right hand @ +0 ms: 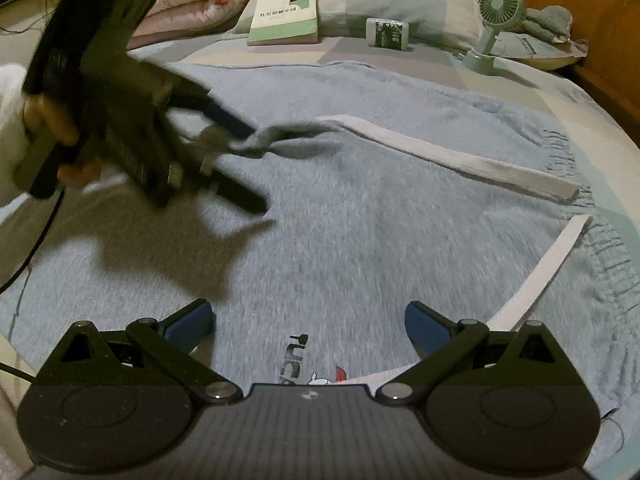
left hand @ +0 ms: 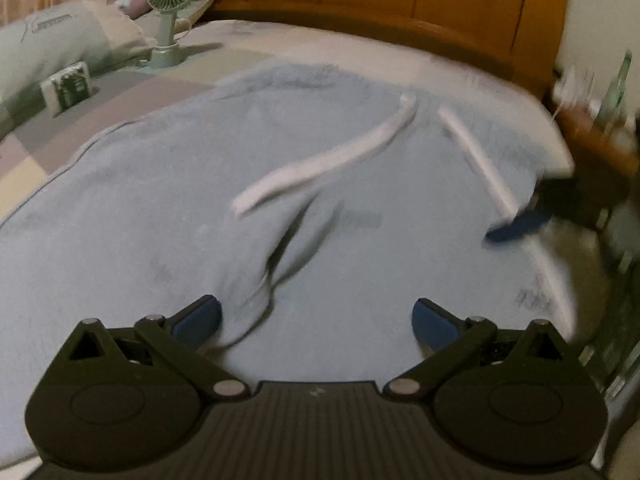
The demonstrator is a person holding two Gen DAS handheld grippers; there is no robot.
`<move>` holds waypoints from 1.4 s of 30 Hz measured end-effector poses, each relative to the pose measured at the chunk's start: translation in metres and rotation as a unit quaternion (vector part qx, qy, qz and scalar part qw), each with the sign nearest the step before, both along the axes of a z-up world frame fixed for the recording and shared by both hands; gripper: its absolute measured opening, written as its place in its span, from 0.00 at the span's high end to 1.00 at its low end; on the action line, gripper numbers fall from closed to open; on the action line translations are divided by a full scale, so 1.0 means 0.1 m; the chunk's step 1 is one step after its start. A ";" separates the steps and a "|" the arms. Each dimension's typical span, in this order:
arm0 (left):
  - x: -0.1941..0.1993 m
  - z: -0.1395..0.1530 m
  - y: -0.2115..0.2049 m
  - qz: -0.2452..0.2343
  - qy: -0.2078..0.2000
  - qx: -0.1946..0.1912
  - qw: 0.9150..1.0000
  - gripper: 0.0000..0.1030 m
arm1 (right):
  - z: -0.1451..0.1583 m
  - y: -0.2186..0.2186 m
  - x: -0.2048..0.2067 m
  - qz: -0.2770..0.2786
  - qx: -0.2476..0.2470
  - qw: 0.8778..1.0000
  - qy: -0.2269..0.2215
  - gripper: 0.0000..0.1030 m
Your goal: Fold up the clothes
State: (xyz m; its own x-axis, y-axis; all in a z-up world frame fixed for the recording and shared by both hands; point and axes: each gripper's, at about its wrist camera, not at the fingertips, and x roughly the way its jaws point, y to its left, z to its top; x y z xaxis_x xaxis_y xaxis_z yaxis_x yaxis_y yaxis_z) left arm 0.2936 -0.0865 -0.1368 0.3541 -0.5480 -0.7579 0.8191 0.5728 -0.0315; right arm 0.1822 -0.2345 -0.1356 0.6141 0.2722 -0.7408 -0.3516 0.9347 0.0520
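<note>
The light blue garment (right hand: 360,208) lies spread flat across the bed (left hand: 280,40). Both the left gripper (left hand: 316,320) and right gripper (right hand: 308,328) hover over it, jaws wide apart, holding nothing. Best to pinch the hem at 6 o'clock, then fold toward 12 o'clock, keeping the white drawstrings (right hand: 452,156) inside

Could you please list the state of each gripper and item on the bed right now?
Left gripper: open, over cloth.
Right gripper: open, empty.
Grey-blue garment: spread flat, one ridge bunched.
White drawstrings: loose, untied.
Green fan: upright.
Book: closed, leaning on pillow.
</note>
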 end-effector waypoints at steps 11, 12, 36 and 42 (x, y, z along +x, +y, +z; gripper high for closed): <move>0.13 0.34 -0.10 0.004 -0.002 -0.060 0.998 0.01 | -0.02 0.02 -0.05 -0.017 0.001 1.000 -0.012 0.00; 0.15 0.27 -0.13 0.005 0.014 -0.055 0.998 0.01 | -0.01 0.03 -0.06 -0.020 0.001 1.000 -0.012 0.00; 2.06 0.01 -0.37 0.259 0.040 0.022 0.965 0.01 | 0.03 0.06 0.47 -0.089 0.013 0.996 -0.021 0.00; 2.19 0.13 -0.39 0.318 0.040 0.063 0.945 0.01 | 0.00 0.01 0.43 -0.083 0.022 0.996 -0.028 0.00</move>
